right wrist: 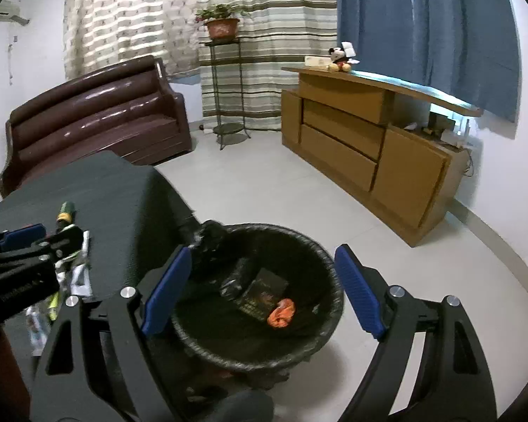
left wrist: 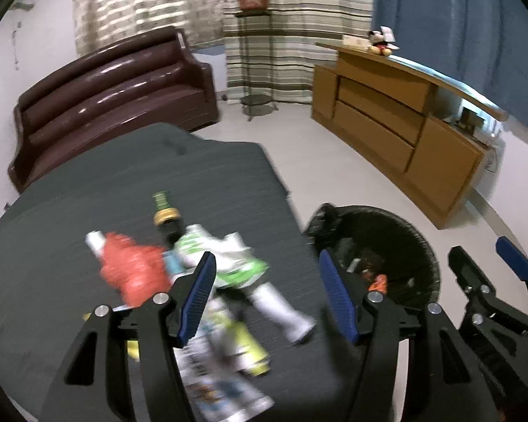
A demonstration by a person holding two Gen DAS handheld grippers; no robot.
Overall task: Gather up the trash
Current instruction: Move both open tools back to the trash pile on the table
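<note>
- No text could be read anywhere.
- The printed sheet (left wrist: 225,387) on the dark table (left wrist: 88,193) was blurred.
- Print on the dark packet (right wrist: 262,293) in the bin (right wrist: 320,337) was too small.

The bench (left wrist: 88,190) is covered in a matt, finely ribbed dark grey cloth. The bin (right wrist: 320,256) is lined with a crinkled, faintly glossy black plastic bag. A glossy plastic finish is seen on the white and green toy figure (left wrist: 228,260), and a shiny gold metal cap on the green bottle (left wrist: 163,207). The tongs (left wrist: 267,295) are made of matt black plastic, with ribbed blue pads (left wrist: 334,292) and bright metal screws. The brown sofa (right wrist: 98,119) looks like glossy leather, the cabinet (right wrist: 369,147) like smooth matt wood.
</note>
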